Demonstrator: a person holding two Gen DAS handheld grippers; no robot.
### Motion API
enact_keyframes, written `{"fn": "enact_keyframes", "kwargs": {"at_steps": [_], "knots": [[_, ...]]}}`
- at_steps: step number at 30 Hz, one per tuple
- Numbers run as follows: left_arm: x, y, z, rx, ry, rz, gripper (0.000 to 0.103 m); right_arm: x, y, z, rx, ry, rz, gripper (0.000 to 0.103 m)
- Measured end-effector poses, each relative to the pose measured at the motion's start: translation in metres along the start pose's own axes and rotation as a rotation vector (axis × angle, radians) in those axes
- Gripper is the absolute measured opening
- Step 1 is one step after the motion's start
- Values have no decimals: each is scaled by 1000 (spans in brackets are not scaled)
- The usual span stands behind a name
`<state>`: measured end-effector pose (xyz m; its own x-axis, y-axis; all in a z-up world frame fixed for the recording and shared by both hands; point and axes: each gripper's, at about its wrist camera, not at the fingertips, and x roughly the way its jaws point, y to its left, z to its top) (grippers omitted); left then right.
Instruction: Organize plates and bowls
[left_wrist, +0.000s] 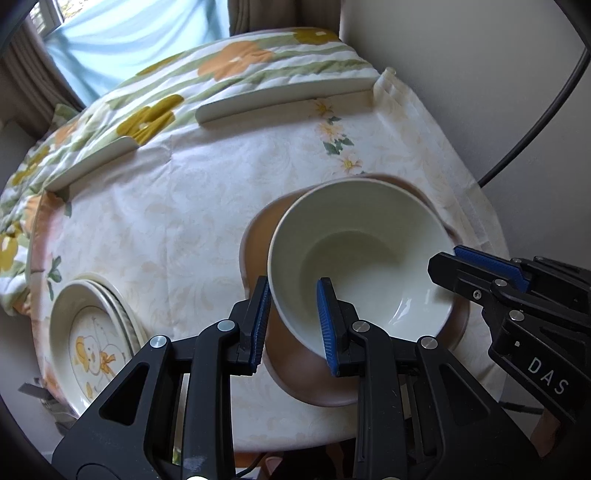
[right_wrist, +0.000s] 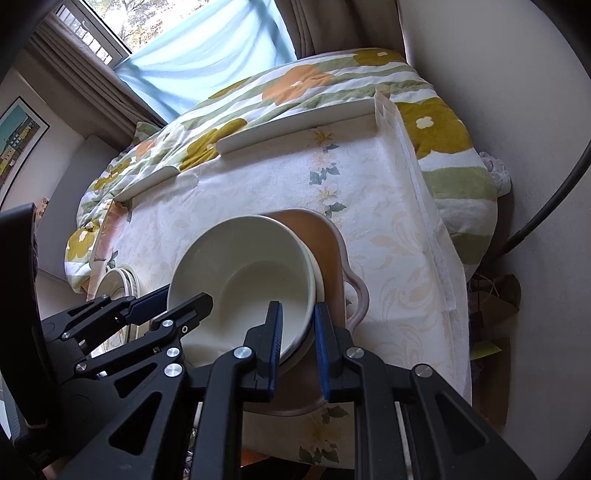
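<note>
A cream bowl (left_wrist: 362, 254) sits tilted on a brown plate (left_wrist: 295, 369) on the table; in the right wrist view the bowl (right_wrist: 243, 273) seems nested in a second bowl on that plate (right_wrist: 317, 236). My left gripper (left_wrist: 291, 325) straddles the bowl's near-left rim, one finger outside and one inside, with a gap at the rim. My right gripper (right_wrist: 297, 350) straddles the bowl's near-right rim the same way; it also shows in the left wrist view (left_wrist: 476, 269). A stack of duck-patterned plates (left_wrist: 92, 339) lies at the table's left edge.
A floral tablecloth (left_wrist: 177, 221) covers the table. Two pale bars (left_wrist: 284, 101) lie along its far edge, against a flowered quilt (left_wrist: 221, 62). A wall stands on the right and a black cable (left_wrist: 535, 122) runs along it.
</note>
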<state>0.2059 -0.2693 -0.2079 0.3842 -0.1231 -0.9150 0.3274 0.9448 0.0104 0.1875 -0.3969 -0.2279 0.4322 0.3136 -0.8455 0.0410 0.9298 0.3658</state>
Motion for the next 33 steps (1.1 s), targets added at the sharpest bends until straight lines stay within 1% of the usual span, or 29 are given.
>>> {"fn": "enact_keyframes", "kwargs": {"at_steps": [2, 4, 6, 7, 8, 9, 10, 11, 12, 13, 15, 18, 20, 23, 24, 27, 30, 33], "knots": [[-13, 5, 2, -16, -31, -20, 22, -6, 0, 2, -5, -7, 9, 16], [-26, 11, 4, -25, -50, -55, 23, -17, 1, 5, -14, -26, 39, 16], [-37, 17, 6, -35, -55, -91, 27, -30, 3, 9, -36, -46, 56, 16], [-42, 19, 6, -36, -56, -100, 31, -36, 5, 10, -51, -54, 60, 17], [-46, 21, 5, -34, -58, -103, 36, -43, 6, 10, -67, -64, 67, 30], [-51, 23, 4, -29, -66, -102, 55, -50, 7, 10, -80, -73, 75, 39], [-57, 25, 3, -28, -84, -96, 80, -56, 8, 11, -90, -84, 79, 66], [-64, 27, 1, -30, -111, -88, 89, -63, 7, 10, -98, -103, 83, 81], [-71, 30, -2, -32, -142, -79, 96, -69, 7, 10, -106, -119, 86, 82], [-77, 31, -4, -28, -158, -72, 97, -75, 6, 10, -113, -124, 82, 82], [-84, 33, -8, -3, -159, -52, 97, -84, 3, 8, -134, -134, 52, 82], [-94, 36, -17, 38, -167, 2, 97, -96, 1, 3, -202, -141, 0, 82], [-101, 37, -22, 70, -176, 43, 97, -99, -1, 0, -246, -126, -24, 82], [-98, 34, -28, 111, -150, 98, 97, -92, -3, -7, -279, -78, -57, 82], [-93, 34, -29, 111, -137, 100, 97, -89, -6, -9, -284, -65, -63, 82], [-76, 37, -35, 92, -80, 72, 97, -74, -10, -14, -299, -24, -90, 82], [-56, 42, -42, 85, -9, 32, 97, -57, -14, -17, -286, 40, -96, 82], [-37, 46, -41, 89, 49, -5, 97, -42, -17, -18, -278, 85, -97, 82]]}}
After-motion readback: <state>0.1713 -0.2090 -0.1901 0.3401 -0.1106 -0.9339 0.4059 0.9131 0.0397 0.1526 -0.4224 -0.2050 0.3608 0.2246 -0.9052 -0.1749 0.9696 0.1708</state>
